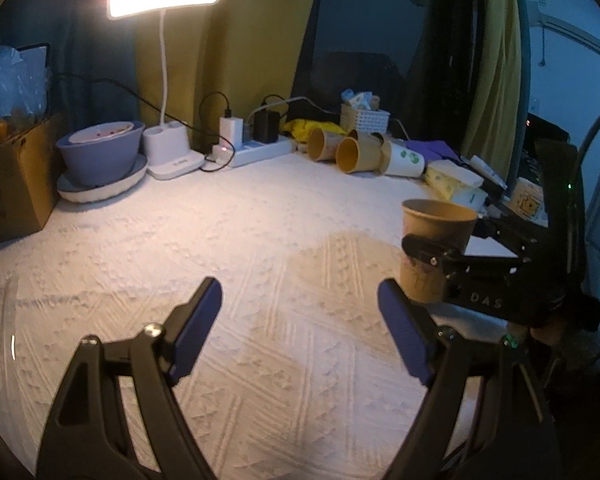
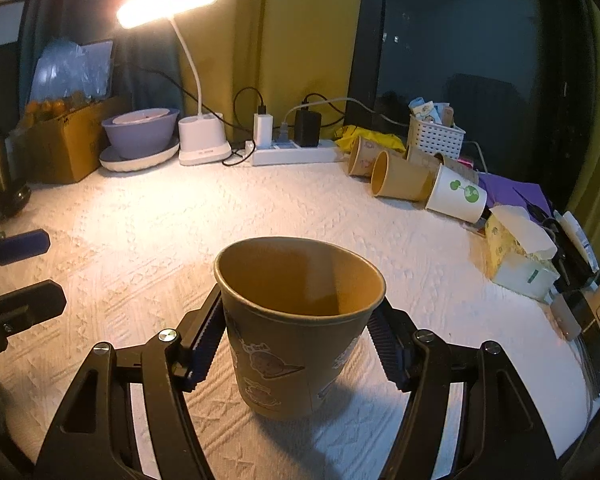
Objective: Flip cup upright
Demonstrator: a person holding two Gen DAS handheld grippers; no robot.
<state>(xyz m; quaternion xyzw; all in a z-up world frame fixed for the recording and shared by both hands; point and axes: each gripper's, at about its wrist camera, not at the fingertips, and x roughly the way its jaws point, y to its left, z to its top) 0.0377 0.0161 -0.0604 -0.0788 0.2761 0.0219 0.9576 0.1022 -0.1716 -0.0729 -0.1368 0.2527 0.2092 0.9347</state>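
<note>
At the far left of the right wrist view a cardboard box [image 2: 66,142] stands by a purple bowl [image 2: 140,130] set on a white plate [image 2: 138,160]. Next to them a lit desk lamp [image 2: 204,136] shines over the white textured cloth on the table [image 2: 140,216], with a power strip [image 2: 294,154] just right of its base. In the lower centre of that view the brown paper cup [image 2: 296,320] stands mouth up, its base on the cloth, the right gripper [image 2: 296,344] closed against both its sides. In the left wrist view the left gripper [image 1: 300,332] sits at lower centre, spread wide with nothing between its fingers, and the cup [image 1: 436,248] appears at right of centre. Toward the upper right, several spare cups [image 2: 400,178] lie on their sides, a white basket [image 2: 434,136] behind them and a tissue box [image 2: 516,252] further right.
</note>
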